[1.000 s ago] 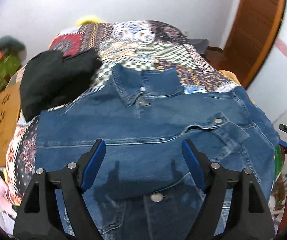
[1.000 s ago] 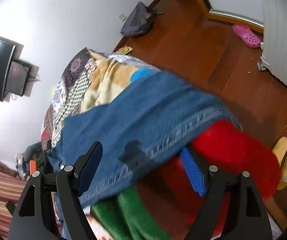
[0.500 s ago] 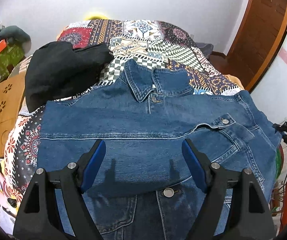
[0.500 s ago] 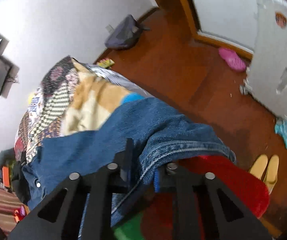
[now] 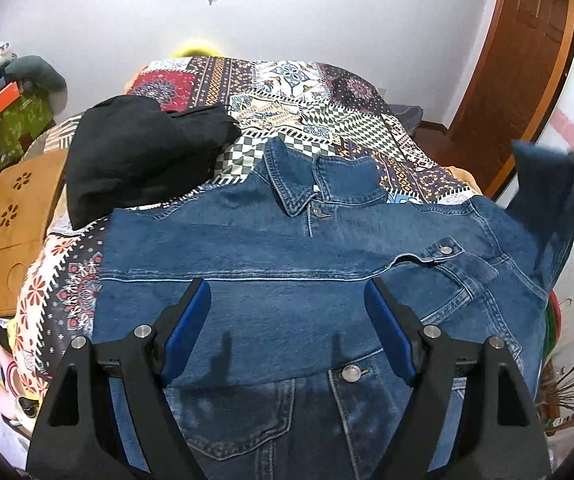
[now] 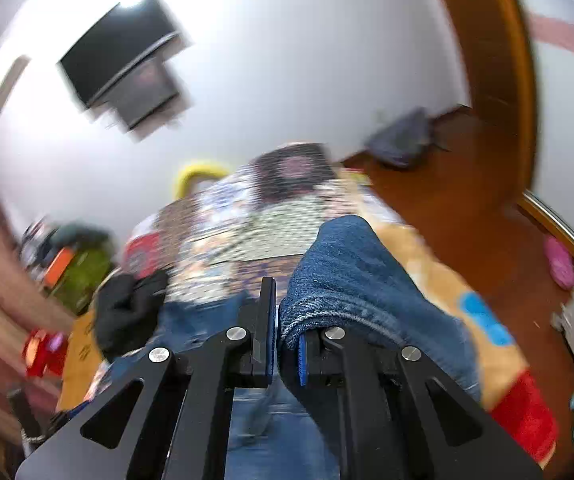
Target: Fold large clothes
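jacket [image 5: 287, 248]: blue denim | bedspread [image 5: 287, 92]: multicolour patchwork (checks, florals) | garment [image 5: 135, 160]: black

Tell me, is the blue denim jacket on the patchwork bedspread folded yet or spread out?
Mostly spread: the blue denim jacket lies flat, front up, collar showing. Only its sleeve is lifted, pinched in the shut right gripper.

The jacket [image 5: 287, 248] is rough, matt blue denim with pale stitching and shiny metal buttons [image 5: 351, 372]. The tongs [image 5: 287, 328] are matt black plastic with blue ribbed pads [image 5: 387, 332] and metal pins. The bedspread [image 5: 307, 100] is printed cloth. The door [image 5: 527, 60] is glossy brown wood.
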### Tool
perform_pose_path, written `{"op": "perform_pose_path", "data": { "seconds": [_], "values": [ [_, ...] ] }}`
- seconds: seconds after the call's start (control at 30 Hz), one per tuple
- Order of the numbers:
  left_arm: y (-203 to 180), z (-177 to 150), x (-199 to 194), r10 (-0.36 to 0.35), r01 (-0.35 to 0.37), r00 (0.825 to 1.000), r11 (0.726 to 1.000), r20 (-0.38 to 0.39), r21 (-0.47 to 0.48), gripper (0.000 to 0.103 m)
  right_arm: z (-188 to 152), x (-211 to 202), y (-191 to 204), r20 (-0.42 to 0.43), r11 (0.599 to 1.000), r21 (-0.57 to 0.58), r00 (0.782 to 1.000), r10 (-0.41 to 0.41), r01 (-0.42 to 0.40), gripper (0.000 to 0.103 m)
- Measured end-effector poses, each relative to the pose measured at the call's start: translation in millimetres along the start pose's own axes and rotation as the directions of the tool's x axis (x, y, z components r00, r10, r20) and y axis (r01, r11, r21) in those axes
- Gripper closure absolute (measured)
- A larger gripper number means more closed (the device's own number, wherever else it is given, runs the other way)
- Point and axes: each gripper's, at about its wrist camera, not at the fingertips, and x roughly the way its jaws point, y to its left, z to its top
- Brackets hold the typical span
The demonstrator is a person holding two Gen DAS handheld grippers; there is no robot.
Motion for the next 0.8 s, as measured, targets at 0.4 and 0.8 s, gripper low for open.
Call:
{"op": "perform_pose_path", "data": {
  "seconds": [0.4, 0.8],
  "values": [
    [23, -18, -20, -0.019, 0.020, 1.000, 0.998, 0.014, -0.053, 0.021, -106, 113, 79, -0.377, 0.978, -0.158, 0.924, 0.066, -0.134, 0.095],
    [6, -23, -9, -0.008, 0.007, 1.000, 1.000, -0.019, -0.028, 0.021, -115, 76, 62, -0.469, 0.978, -0.128, 0.879, 0.088, -0.166, 0.055]
  ]
}}
